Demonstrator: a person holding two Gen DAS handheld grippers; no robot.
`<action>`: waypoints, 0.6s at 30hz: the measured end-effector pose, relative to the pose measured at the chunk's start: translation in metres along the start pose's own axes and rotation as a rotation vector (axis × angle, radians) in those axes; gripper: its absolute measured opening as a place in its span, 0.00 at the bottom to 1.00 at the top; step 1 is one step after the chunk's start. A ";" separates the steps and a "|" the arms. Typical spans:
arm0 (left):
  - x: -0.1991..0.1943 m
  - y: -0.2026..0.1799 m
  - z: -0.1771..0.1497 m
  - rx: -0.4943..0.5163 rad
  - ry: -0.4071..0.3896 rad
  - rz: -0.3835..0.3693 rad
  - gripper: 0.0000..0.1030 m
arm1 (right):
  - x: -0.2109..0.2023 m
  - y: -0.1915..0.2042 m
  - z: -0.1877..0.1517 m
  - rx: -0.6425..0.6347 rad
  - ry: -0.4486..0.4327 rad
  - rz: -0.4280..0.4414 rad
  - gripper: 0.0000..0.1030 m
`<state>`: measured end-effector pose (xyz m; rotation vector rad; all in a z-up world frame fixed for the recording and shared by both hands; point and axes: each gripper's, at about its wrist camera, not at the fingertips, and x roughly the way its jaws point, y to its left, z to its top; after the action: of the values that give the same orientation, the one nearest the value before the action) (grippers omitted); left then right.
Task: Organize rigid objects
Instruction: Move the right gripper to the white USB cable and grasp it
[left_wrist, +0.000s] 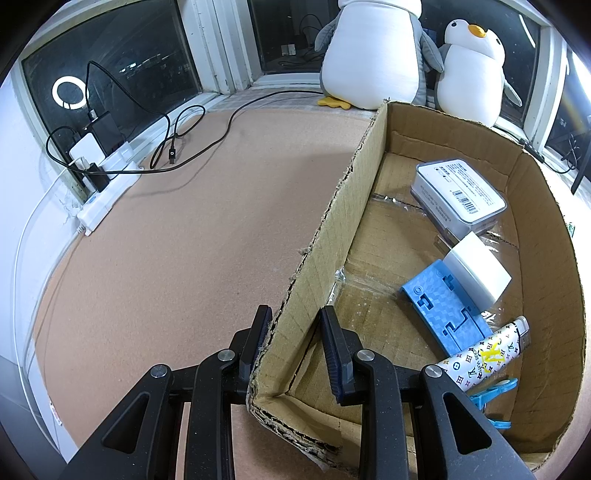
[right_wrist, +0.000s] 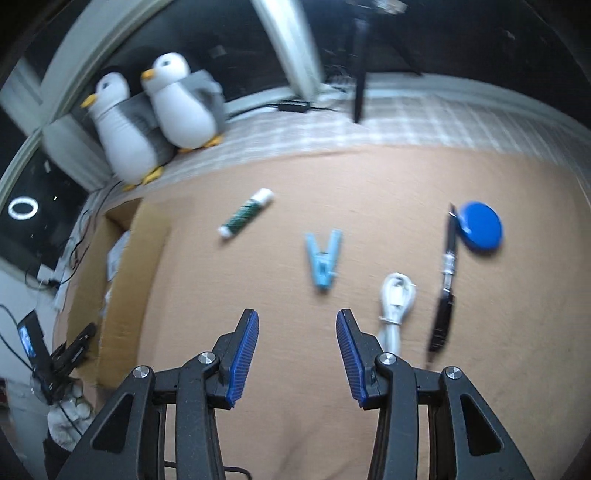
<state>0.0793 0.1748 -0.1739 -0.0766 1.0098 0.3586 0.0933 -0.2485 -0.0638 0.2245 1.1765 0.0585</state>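
Note:
My left gripper (left_wrist: 295, 325) straddles the near left wall of the cardboard box (left_wrist: 332, 229), one finger outside and one inside, with a gap on the inner side. The box holds a white-lidded case (left_wrist: 458, 192), a white block (left_wrist: 476, 273), a blue stand (left_wrist: 443, 306), a patterned lighter (left_wrist: 484, 354) and a blue clip (left_wrist: 495, 391). My right gripper (right_wrist: 297, 321) is open and empty above the mat. Ahead of it lie a blue clothespin (right_wrist: 323, 258), a green-white tube (right_wrist: 245, 212), a white cable (right_wrist: 395, 302), a black pen (right_wrist: 445, 280) and a blue round disc (right_wrist: 480, 227).
Two plush penguins (left_wrist: 373, 51) stand on the window sill behind the box. A power strip with chargers (left_wrist: 99, 166) and black cables (left_wrist: 177, 136) lie at the mat's left edge. The box (right_wrist: 122, 280) is left of the right gripper.

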 end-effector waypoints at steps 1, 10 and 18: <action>0.000 0.000 0.000 0.000 0.000 0.000 0.27 | 0.000 -0.007 0.000 0.014 0.005 -0.008 0.39; 0.000 0.000 0.000 0.000 0.000 0.000 0.27 | 0.018 -0.049 0.000 0.098 0.051 -0.017 0.38; 0.000 0.000 0.000 0.000 0.000 0.000 0.27 | 0.033 -0.050 0.001 0.084 0.083 -0.058 0.32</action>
<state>0.0793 0.1746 -0.1739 -0.0762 1.0099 0.3587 0.1035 -0.2919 -0.1033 0.2639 1.2684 -0.0329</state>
